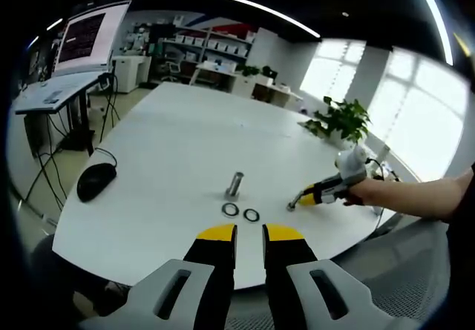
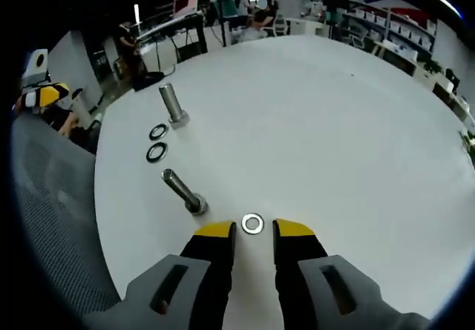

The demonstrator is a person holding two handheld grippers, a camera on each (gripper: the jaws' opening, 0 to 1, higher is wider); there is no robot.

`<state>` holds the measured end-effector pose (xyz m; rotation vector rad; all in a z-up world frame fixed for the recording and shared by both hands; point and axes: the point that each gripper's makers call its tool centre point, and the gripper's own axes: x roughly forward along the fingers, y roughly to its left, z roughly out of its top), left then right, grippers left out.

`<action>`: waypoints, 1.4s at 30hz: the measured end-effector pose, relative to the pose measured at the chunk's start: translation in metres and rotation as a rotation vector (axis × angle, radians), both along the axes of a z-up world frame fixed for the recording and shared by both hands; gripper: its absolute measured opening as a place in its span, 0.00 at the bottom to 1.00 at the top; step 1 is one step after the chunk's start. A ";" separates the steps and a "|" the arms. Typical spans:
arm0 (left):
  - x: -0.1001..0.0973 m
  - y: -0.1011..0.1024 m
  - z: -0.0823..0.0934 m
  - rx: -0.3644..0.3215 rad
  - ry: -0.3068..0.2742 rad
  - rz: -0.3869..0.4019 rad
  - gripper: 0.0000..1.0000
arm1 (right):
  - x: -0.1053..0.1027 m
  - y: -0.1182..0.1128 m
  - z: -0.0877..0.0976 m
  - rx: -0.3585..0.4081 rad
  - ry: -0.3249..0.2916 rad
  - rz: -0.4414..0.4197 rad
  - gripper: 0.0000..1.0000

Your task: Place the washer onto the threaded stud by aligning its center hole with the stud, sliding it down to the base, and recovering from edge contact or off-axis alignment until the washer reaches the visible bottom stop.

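Your right tongs are spread, with the washer flat on the table between their tips; the stud stands just left; your left tongs wait slightly apart, empty

Each gripper is built alike: the left gripper and the right gripper rise from the bottom of their views as two black jaws capped with yellow tips, set on pale grey bases cut with dark slots. At the right edge, a dark sleeve is seen.
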<state>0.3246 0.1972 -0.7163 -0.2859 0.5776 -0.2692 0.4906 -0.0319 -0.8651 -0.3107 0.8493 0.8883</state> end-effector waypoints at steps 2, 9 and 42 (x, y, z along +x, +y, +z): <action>0.000 0.000 0.000 0.000 0.002 -0.001 0.11 | -0.002 0.000 0.000 -0.020 -0.014 0.023 0.22; 0.000 0.000 -0.001 0.000 0.002 0.001 0.11 | -0.003 0.000 0.000 -0.055 -0.048 0.065 0.20; 0.000 0.001 0.000 -0.003 -0.004 0.008 0.11 | -0.021 0.045 0.070 0.201 -0.045 0.254 0.15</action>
